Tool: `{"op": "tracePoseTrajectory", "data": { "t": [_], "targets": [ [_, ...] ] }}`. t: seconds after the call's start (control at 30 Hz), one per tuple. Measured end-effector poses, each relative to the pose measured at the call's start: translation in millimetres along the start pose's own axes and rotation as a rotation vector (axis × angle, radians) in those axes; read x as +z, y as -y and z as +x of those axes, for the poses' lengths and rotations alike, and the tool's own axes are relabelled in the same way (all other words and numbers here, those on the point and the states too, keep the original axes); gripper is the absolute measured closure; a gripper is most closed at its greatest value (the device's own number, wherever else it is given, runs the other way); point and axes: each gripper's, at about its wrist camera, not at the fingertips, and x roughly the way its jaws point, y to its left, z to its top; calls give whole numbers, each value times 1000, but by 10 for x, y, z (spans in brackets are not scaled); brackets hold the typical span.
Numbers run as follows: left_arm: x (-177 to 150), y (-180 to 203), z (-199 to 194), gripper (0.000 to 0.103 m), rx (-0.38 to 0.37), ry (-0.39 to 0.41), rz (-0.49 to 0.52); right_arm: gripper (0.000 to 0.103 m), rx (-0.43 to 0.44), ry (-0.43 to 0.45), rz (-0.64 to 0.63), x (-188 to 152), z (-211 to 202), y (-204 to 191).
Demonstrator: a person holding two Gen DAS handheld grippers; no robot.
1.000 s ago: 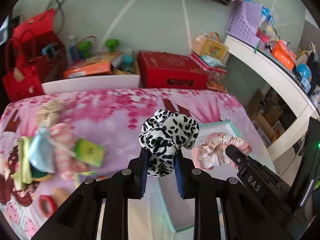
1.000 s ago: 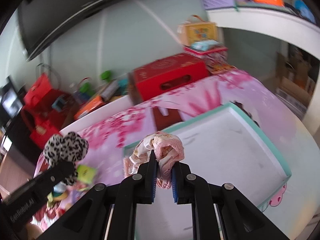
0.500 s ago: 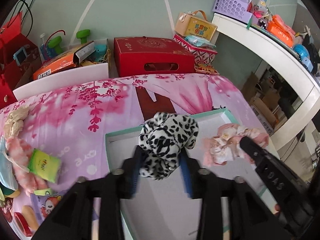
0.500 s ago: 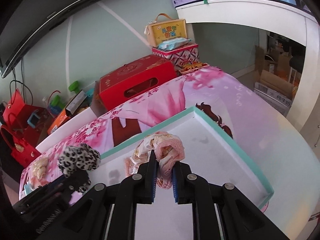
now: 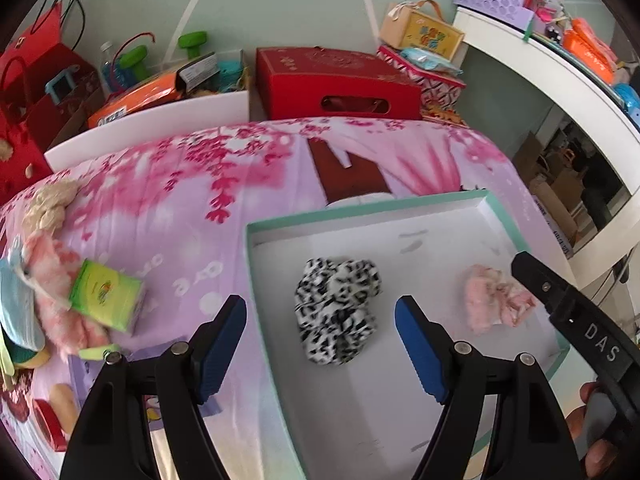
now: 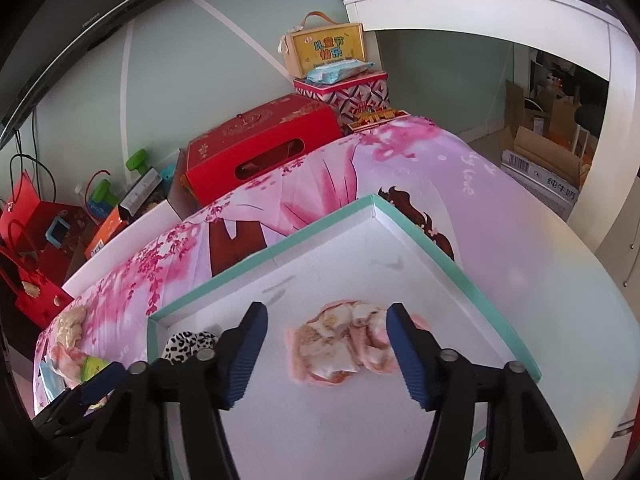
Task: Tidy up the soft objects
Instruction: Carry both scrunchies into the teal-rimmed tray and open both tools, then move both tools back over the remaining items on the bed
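A black-and-white leopard-print scrunchie [image 5: 338, 314] lies on the white floor of the teal-rimmed tray [image 5: 360, 210]. My left gripper [image 5: 320, 334] hangs over it, jaws opening, pads clear of the fabric. A pink patterned scrunchie [image 6: 346, 346] lies further right in the same tray [image 6: 320, 228]. My right gripper [image 6: 326, 344] stands over it, jaws opening, with the fabric loose between the pads. In the left wrist view the pink scrunchie [image 5: 494, 300] shows beside a right gripper finger [image 5: 560, 300]. The leopard scrunchie [image 6: 188, 344] peeks out at the left of the right wrist view.
More soft items sit at the left of the pink floral cloth: a beige scrunchie [image 5: 50, 202], a fluffy pink piece [image 5: 60, 304], a light blue piece [image 5: 16, 304] and a green packet [image 5: 106, 294]. A red box [image 5: 338, 84] and gift boxes [image 6: 332, 68] stand behind.
Both grippers moved over the tray, lowered and opened. The leopard scrunchie dropped from the left jaws and the pink scrunchie from the right jaws onto the tray floor.
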Motion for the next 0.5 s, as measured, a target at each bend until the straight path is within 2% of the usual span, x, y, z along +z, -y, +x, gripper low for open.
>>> {"op": "tracePoseTrajectory", "data": {
  "t": [0.17,0.23,0.27,0.3,0.5],
  "targets": [
    [-43,-133,29,25,11,-19,-40,23,-21,-20,-21,-20,43,3],
    [-59,-176,33,7,34,-4,-43,14,-32,-25,-26,-28,59,5],
    [-67,-198,32,5,60,6,-43,4,-40,-24,-29,-31,64,5],
    [-66,-210,31,5,72,10,-44,0,-46,-22,-32,-34,64,5],
    [-78,-366,-3,5,85,11,-94,0,-72,-18,-27,-26,55,37]
  ]
}}
